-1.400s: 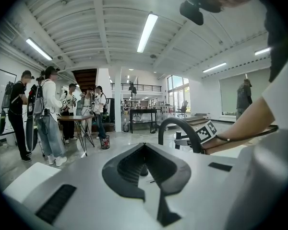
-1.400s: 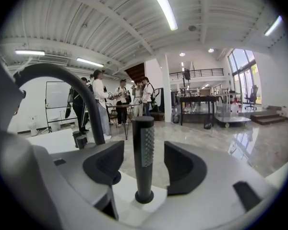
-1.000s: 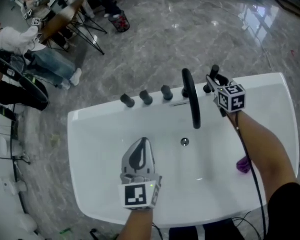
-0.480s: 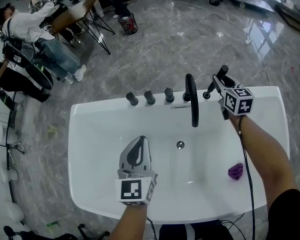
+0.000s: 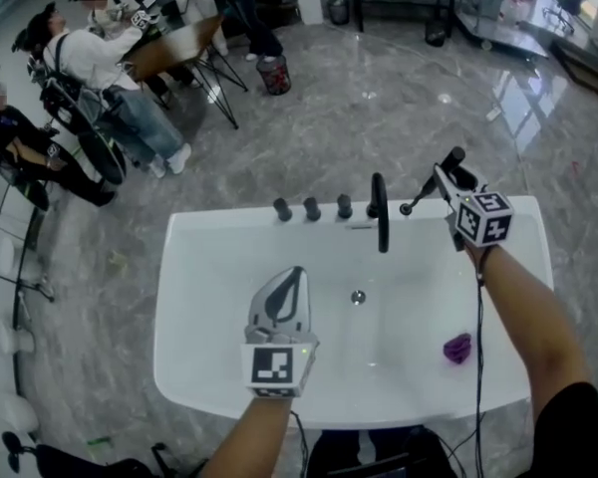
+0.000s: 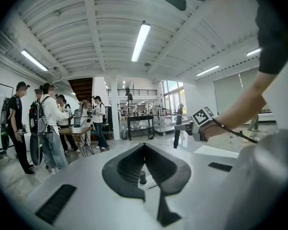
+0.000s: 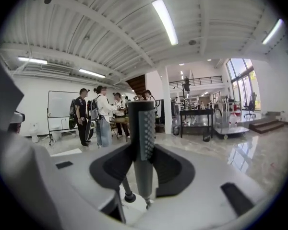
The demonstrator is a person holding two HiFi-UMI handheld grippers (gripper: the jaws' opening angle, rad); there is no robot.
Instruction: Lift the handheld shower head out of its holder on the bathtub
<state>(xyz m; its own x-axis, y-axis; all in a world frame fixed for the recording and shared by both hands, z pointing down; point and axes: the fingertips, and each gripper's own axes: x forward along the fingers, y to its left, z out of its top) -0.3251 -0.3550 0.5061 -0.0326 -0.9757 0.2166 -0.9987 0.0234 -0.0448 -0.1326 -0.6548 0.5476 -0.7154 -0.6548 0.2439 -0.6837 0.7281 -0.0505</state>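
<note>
**Head view with both claw views.** Well to the left of the left claw, beyond the tub, several people (image 5: 85, 63) sat and stood on the marble floor (image 5: 379, 98). The left claw (image 5: 295, 273) hung over the basin of the white bathtub (image 5: 184, 307) and pointed toward its far rim. In its own view the jaws met at their tips with nothing gripped between them. Ahead of that claw, three dark knobs (image 5: 312, 208) stood in a row on the far rim. The drain (image 5: 358, 296) lay just to its right in the tub floor. Between the two claws rose the dark curved spout (image 5: 381, 222). The right claw (image 7: 143, 147) was clamped on the handheld shower head (image 7: 140, 119), with its jaws partly apart and pressing on either side of the handle. The shower head stood upright in the grip, its dotted spray face turned toward that claw's camera. In the head view it sat over the far rim, just right of the spout and just ahead of the claw's marker cube (image 5: 483, 217). A small purple object (image 5: 457, 348) lay in the tub behind the right claw, beside the person's forearm
</note>
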